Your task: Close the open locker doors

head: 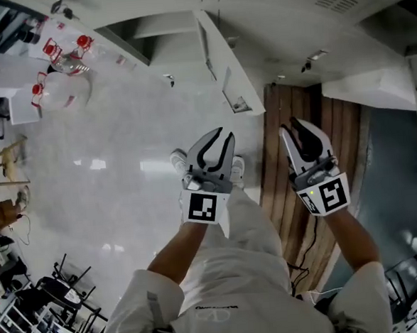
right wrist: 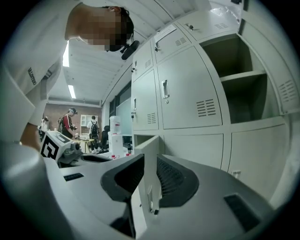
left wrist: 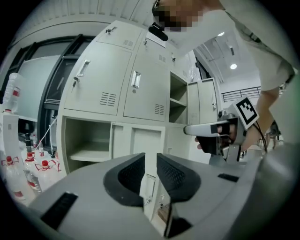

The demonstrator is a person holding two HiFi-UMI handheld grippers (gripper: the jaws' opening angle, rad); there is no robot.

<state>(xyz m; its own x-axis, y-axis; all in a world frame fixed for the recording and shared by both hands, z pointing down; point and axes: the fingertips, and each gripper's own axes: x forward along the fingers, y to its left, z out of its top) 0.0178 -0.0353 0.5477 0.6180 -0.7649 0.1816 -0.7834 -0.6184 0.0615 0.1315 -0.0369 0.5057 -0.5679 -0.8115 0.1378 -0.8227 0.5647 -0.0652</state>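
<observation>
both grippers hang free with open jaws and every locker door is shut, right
Not every door is shut: the head view shows one door swung wide open. The left gripper and right gripper do hang free with open jaws.

At lower centre the right gripper [right wrist: 146, 180] has its jaws apart, with the edge of an open door [right wrist: 149, 157] showing in the gap. Closed lockers [right wrist: 187, 93] fill the middle, an open compartment [right wrist: 239, 89] sits upper right, and people [right wrist: 70, 123] stand far off at left
</observation>
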